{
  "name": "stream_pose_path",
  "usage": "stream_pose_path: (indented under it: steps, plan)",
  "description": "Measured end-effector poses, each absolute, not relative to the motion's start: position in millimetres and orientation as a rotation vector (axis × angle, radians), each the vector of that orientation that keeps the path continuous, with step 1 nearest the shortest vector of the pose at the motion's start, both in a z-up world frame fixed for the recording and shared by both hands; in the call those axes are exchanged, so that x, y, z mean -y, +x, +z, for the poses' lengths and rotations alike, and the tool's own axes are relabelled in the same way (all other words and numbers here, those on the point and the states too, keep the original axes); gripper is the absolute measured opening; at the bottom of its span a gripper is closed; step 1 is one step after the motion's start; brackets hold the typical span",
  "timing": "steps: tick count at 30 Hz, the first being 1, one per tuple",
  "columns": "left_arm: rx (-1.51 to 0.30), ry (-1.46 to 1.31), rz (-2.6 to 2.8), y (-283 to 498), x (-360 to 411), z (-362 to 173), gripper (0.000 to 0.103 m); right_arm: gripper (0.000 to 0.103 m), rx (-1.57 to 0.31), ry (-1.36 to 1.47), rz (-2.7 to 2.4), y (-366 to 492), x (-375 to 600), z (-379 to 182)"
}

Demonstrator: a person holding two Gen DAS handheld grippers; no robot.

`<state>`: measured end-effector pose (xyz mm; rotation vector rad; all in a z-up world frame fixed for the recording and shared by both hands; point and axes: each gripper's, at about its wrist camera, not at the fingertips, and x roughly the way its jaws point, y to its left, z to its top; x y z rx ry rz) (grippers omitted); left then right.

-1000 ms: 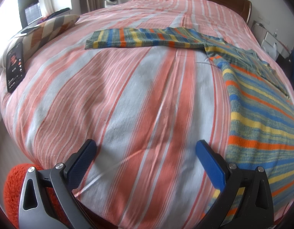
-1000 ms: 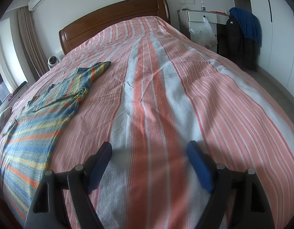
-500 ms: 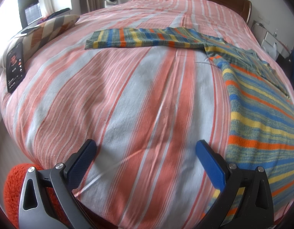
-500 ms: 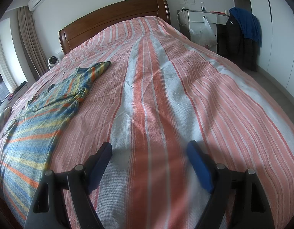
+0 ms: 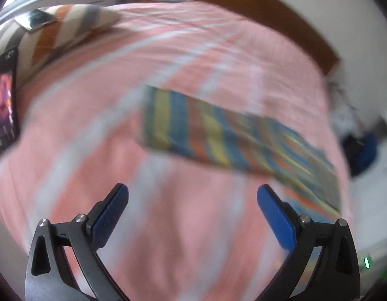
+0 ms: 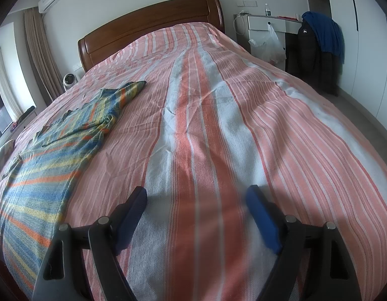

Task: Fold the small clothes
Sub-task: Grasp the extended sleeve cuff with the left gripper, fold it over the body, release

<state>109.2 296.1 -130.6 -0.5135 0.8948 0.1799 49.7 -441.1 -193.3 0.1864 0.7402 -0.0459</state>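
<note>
A small striped knit sweater in blue, yellow and orange lies flat on the bed. In the blurred left wrist view its spread sleeve (image 5: 193, 128) lies ahead of my left gripper (image 5: 192, 193), which is open and empty above the bedspread. In the right wrist view the sweater (image 6: 55, 148) lies at the left, one sleeve pointing toward the headboard. My right gripper (image 6: 196, 195) is open and empty over bare bedspread to the sweater's right.
The pink, orange and white striped bedspread (image 6: 218, 115) covers the bed up to a wooden headboard (image 6: 153, 22). A pillow (image 5: 67, 27) and a dark phone (image 5: 3, 102) lie at the bed's left side. A white desk (image 6: 266, 25) and hung dark clothes (image 6: 316, 50) stand right.
My left gripper has moved quickly forward and left toward the sleeve end, and its view is blurred. The right gripper has hardly moved. The sweater lies as before.
</note>
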Motion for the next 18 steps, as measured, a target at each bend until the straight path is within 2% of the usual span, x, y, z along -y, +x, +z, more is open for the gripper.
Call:
stream_pose_path:
  steps: [6,8,10,11,13,18]
  plan:
    - [-1.007,-0.439,0.338,184.9,-325.8,-170.9,0.095,0.081,-0.739,0.185,-0.047,50.1,441.0,-193.3]
    - [-0.990,-0.366,0.314,196.0,-309.6,-172.5,0.069,0.081,-0.739,0.184,-0.047,49.9,440.8,-193.3]
    - [-1.013,-0.270,0.311,205.3,-294.0,-173.1,0.010,0.082,-0.739,0.181,-0.048,50.5,440.5,-193.7]
    - [-1.026,-0.248,0.303,208.8,-288.6,-171.5,0.006,0.082,-0.739,0.179,-0.049,51.0,440.6,-194.0]
    - [-1.027,-0.192,0.310,213.4,-275.6,-156.2,0.005,0.082,-0.738,0.177,-0.049,51.3,440.8,-194.1]
    - [-0.812,-0.010,0.145,214.9,-184.2,-47.1,0.005,0.082,-0.731,0.180,-0.046,51.1,441.5,-194.6]
